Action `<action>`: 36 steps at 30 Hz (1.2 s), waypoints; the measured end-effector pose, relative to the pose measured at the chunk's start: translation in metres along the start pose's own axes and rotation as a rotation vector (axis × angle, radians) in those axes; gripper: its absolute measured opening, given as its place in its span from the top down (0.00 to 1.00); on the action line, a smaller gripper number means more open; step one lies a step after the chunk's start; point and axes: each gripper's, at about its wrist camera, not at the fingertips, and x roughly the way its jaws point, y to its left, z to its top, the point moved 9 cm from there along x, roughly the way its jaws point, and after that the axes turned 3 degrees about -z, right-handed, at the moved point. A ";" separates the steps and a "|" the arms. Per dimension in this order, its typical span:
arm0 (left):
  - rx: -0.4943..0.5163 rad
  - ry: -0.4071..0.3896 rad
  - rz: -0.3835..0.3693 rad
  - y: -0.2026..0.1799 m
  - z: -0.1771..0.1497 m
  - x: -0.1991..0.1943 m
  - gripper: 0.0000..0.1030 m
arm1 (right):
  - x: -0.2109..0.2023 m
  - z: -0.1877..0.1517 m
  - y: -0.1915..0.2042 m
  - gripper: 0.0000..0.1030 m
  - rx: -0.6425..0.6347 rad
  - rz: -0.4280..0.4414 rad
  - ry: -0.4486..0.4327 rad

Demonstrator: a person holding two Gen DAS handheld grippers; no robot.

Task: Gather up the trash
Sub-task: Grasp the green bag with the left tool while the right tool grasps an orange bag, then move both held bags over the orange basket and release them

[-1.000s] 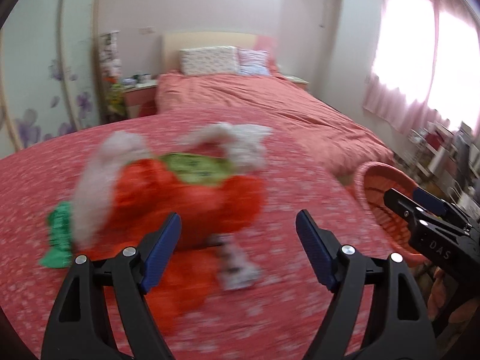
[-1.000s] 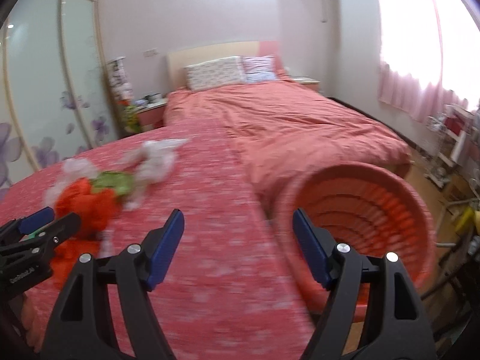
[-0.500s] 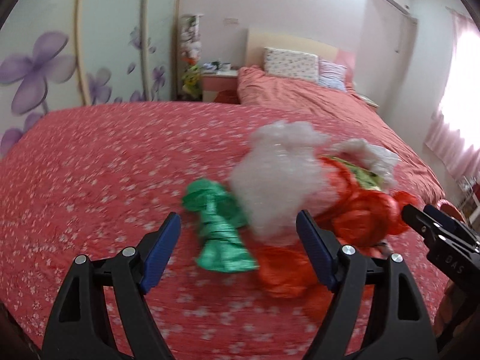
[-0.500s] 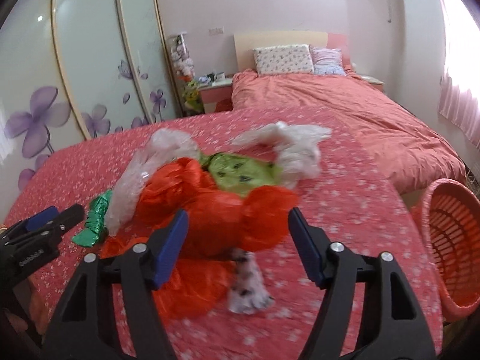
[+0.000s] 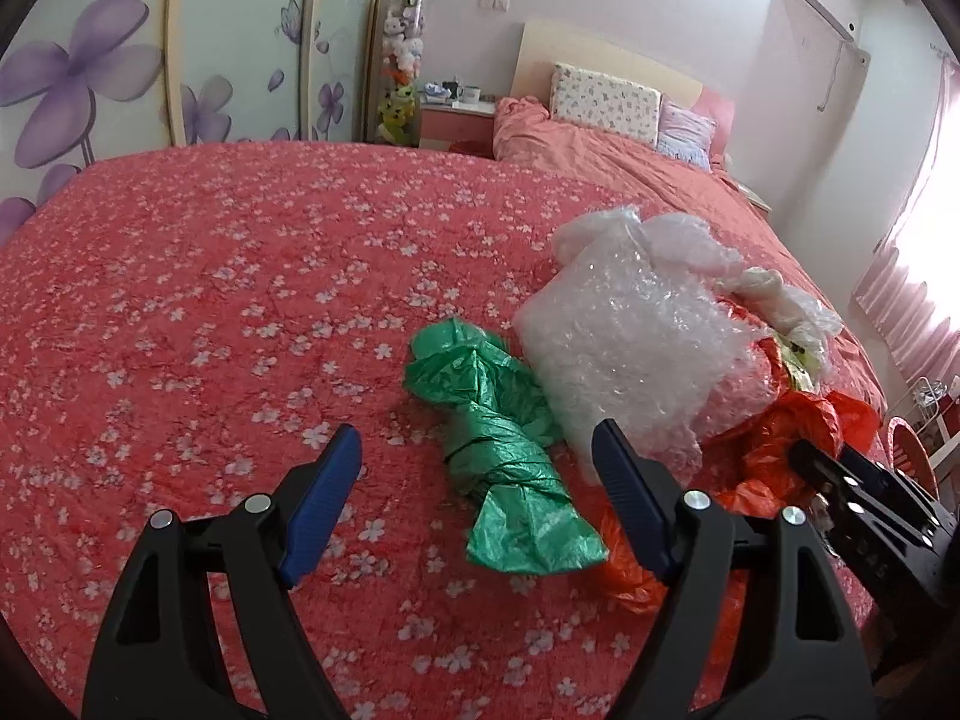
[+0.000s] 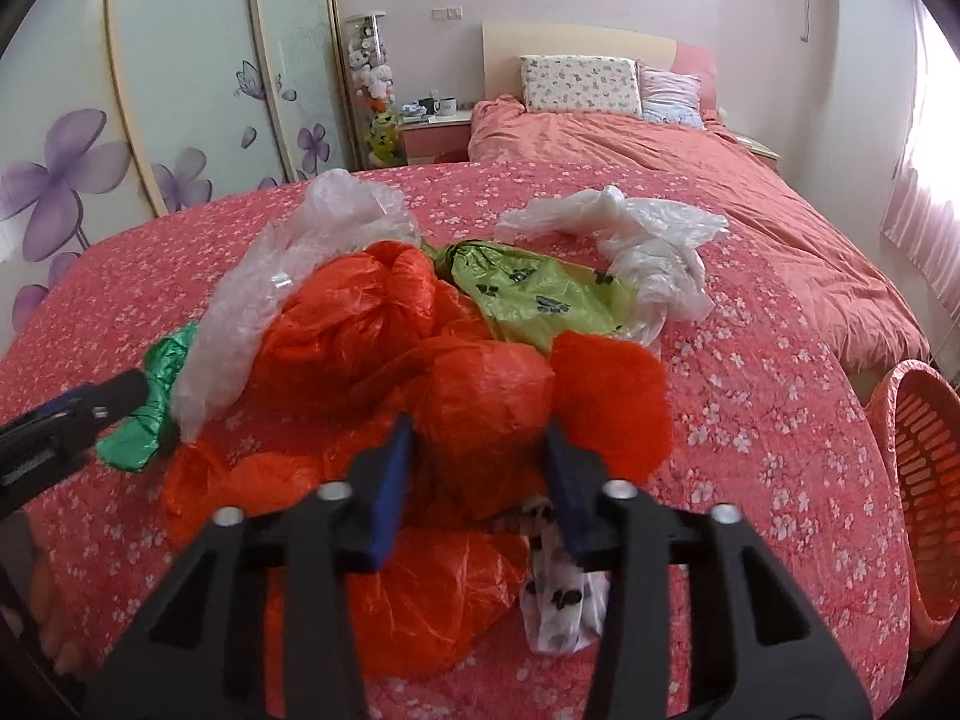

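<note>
A pile of plastic trash lies on the red flowered bedspread (image 5: pixel 180 300). My left gripper (image 5: pixel 477 498) is open just above a crumpled green bag (image 5: pixel 504 468), with bubble wrap (image 5: pixel 636 336) to its right. My right gripper (image 6: pixel 480 474) has its jaws closed in around a bunched orange bag (image 6: pixel 486 402) at the front of the pile. More orange plastic (image 6: pixel 354 318), a lime green bag (image 6: pixel 528 300), a white bag (image 6: pixel 648 240) and a small spotted white wrapper (image 6: pixel 558 594) lie around it. The green bag also shows in the right wrist view (image 6: pixel 144 414).
An orange slatted laundry basket (image 6: pixel 924 480) stands off the bed's right edge. A second bed with pillows (image 6: pixel 576 84) lies behind, with a nightstand (image 6: pixel 432 132) beside it. Flowered wardrobe doors (image 6: pixel 180 90) line the left wall. Curtained windows are on the right.
Both grippers have moved in closer to the pile. The right gripper's jaws have narrowed around the orange bag. The left gripper has settled over the green bag, still open.
</note>
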 end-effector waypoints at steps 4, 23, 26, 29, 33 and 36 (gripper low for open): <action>-0.025 0.027 -0.017 -0.002 0.000 0.010 0.29 | -0.012 0.005 -0.005 0.74 0.034 0.032 -0.024; -0.044 0.031 -0.011 -0.005 -0.003 0.002 0.68 | -0.057 0.011 -0.060 0.75 0.105 -0.015 -0.119; -0.042 0.002 -0.007 -0.007 0.005 -0.011 0.68 | -0.063 0.011 -0.071 0.75 0.118 -0.025 -0.129; -0.032 -0.029 -0.007 -0.014 0.015 -0.025 0.68 | -0.068 0.010 -0.081 0.75 0.134 -0.032 -0.138; -0.005 -0.076 -0.013 -0.029 0.026 -0.044 0.69 | -0.077 0.009 -0.094 0.75 0.155 -0.044 -0.153; 0.007 -0.104 -0.022 -0.041 0.032 -0.056 0.69 | -0.083 0.007 -0.104 0.75 0.167 -0.053 -0.160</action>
